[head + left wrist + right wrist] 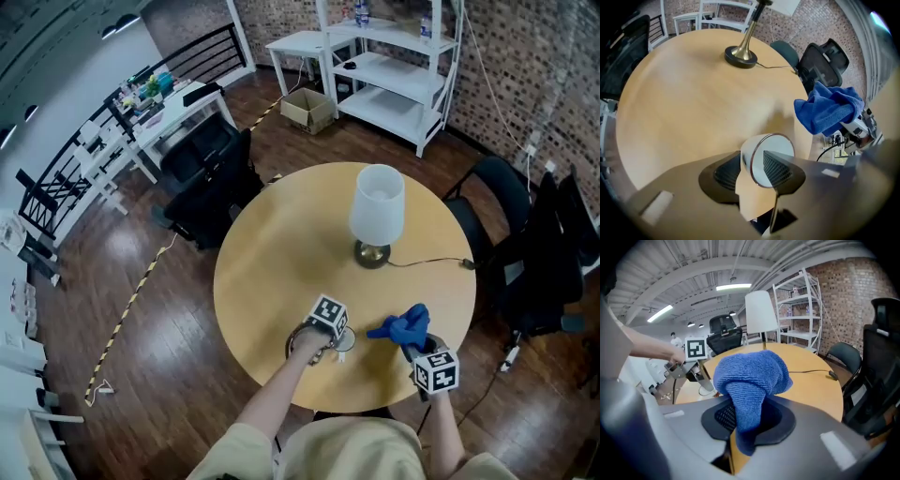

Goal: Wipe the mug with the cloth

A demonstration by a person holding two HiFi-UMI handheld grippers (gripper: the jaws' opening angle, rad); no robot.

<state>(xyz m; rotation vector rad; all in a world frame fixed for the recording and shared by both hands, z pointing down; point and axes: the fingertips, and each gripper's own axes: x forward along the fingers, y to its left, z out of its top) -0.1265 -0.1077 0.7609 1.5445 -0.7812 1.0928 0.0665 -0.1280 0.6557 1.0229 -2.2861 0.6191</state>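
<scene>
A white mug (776, 145) sits near the front edge of the round wooden table (281, 253), its mouth turned toward the left gripper view's camera. My left gripper (752, 164) straddles the mug's rim, one jaw inside and one outside. The pads stand a little apart from the wall, so the gripper is open. In the head view the mug (340, 341) shows just beside the left gripper (323, 339). My right gripper (747, 420) is shut on a blue cloth (750, 380), which bunches above its jaws. The cloth (403, 328) hangs a short way to the right of the mug, not touching it.
A table lamp with a white shade (377, 211) stands mid-table, and its cable (431, 263) runs to the right edge. Black office chairs (525, 234) crowd the table's right side and another stands at its far left. White shelving (394, 66) stands further back.
</scene>
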